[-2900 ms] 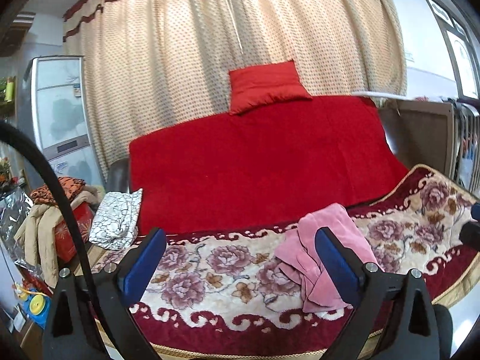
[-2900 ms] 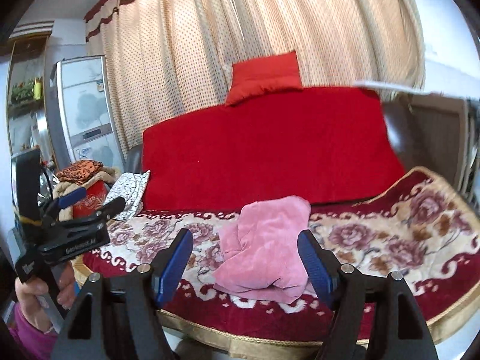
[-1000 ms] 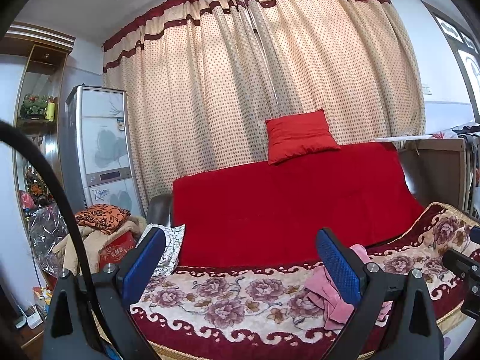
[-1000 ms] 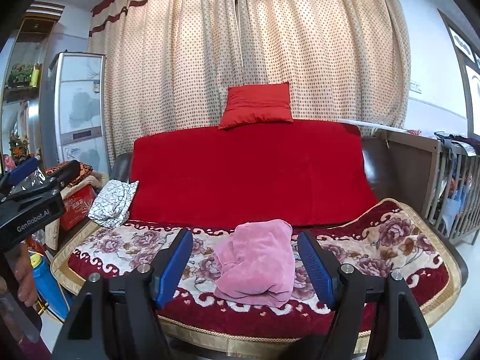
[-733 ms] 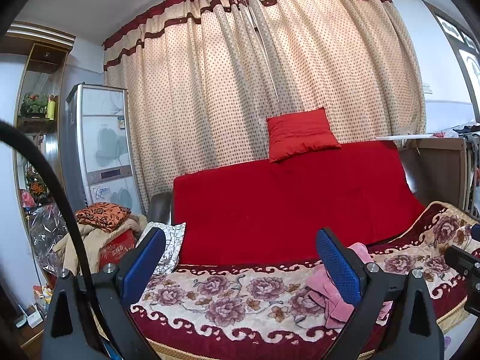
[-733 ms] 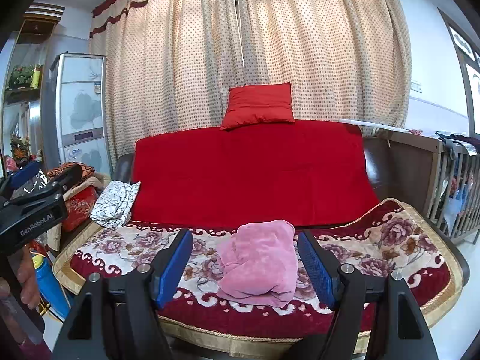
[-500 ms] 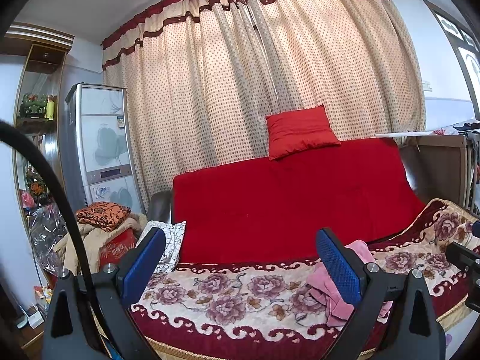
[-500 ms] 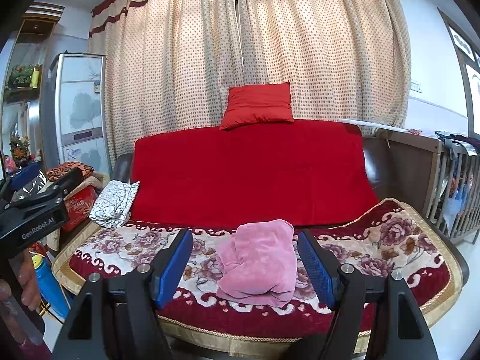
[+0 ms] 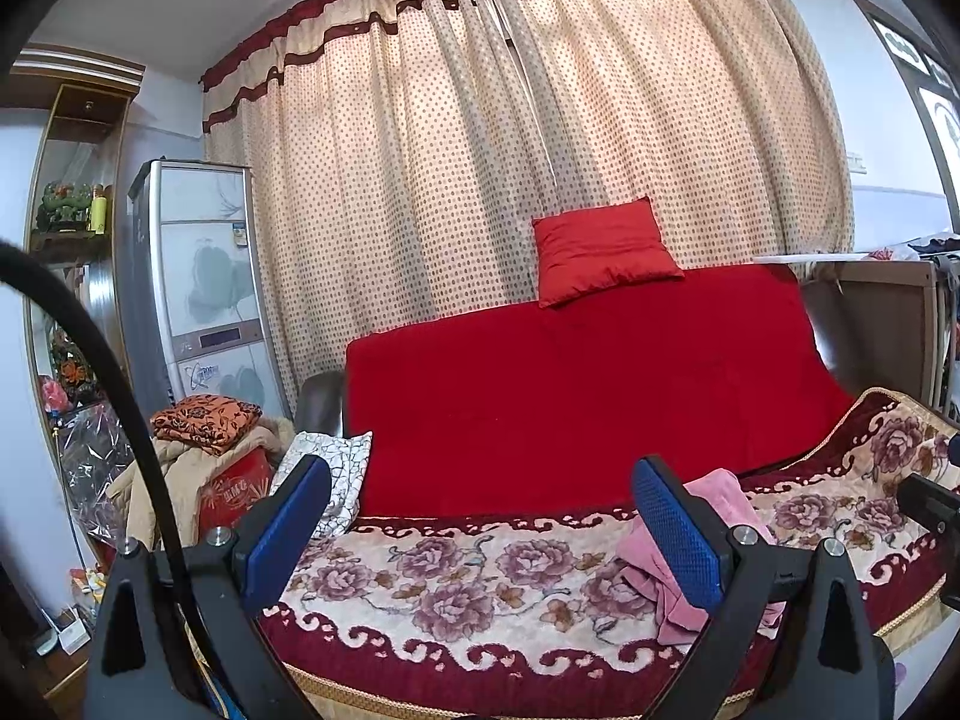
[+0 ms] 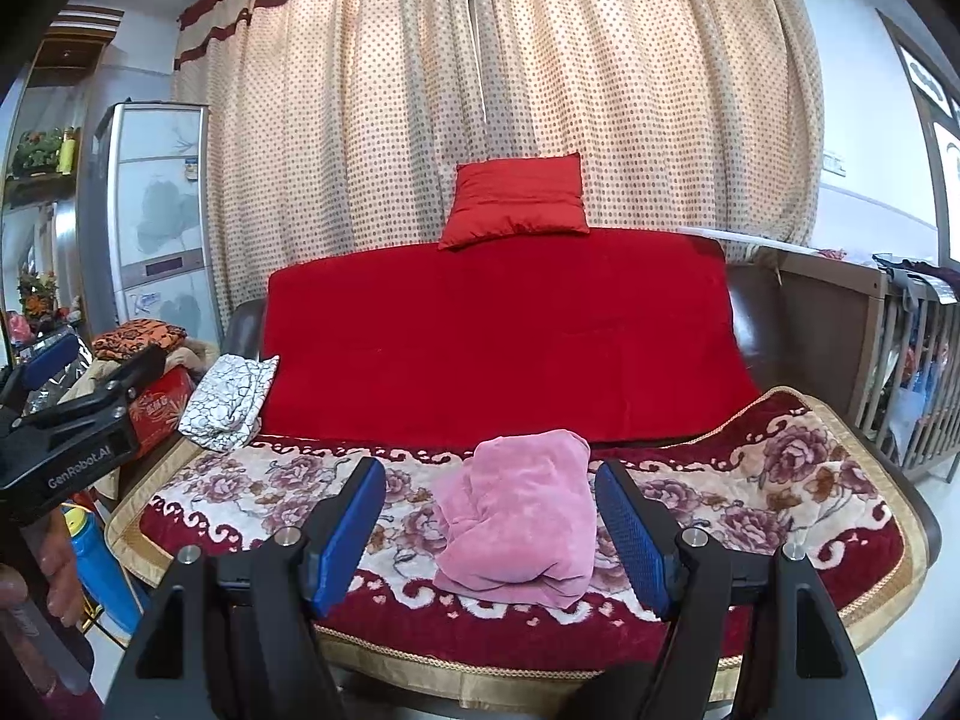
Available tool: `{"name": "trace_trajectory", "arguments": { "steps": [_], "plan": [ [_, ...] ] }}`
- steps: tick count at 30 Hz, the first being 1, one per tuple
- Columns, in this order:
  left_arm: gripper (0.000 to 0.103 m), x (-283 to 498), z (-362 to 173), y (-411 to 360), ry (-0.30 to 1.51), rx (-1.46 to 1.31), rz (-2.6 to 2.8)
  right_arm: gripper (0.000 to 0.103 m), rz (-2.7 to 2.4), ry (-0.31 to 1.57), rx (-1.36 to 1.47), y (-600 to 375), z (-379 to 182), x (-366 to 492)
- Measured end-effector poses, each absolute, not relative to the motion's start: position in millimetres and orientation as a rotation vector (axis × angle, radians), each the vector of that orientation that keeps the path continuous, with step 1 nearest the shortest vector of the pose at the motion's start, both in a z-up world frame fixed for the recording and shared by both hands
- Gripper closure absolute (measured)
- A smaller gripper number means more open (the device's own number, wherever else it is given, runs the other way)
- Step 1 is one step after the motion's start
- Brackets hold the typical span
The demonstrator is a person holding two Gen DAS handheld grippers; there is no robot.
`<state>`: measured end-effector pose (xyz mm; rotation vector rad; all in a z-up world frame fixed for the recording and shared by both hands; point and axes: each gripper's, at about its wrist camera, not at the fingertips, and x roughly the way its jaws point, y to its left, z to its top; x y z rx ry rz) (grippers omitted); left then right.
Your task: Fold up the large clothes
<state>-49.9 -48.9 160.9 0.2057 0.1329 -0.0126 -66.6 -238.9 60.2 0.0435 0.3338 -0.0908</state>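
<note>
Lying crumpled: plush pink garment (image 10: 521, 513) | floral quilted seat cover (image 10: 804, 480)

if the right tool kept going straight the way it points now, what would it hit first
Most likely the pink garment, bunched on the floral sofa cover. It sits centred between the open right tool's fingers with nothing in front of it, though depth is hard to judge.

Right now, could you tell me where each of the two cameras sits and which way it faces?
Left wrist: on the left tool, facing the sofa from its left end; both open blue fingers show.
Right wrist: on the right tool, facing the sofa's middle, pink garment framed between open fingers; the left tool and a hand show at left.
Shared: sofa, pink garment, red cushion, curtain.
</note>
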Motion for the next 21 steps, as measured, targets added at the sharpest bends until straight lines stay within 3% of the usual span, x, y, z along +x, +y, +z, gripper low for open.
{"name": "trace_trajectory", "arguments": {
  "steps": [21],
  "plan": [
    [0.003,-48.9,157.9,-43.9,0.139,0.200,0.001,0.027,-0.069,0.349,0.042,-236.7,58.5,-58.3]
  ]
}}
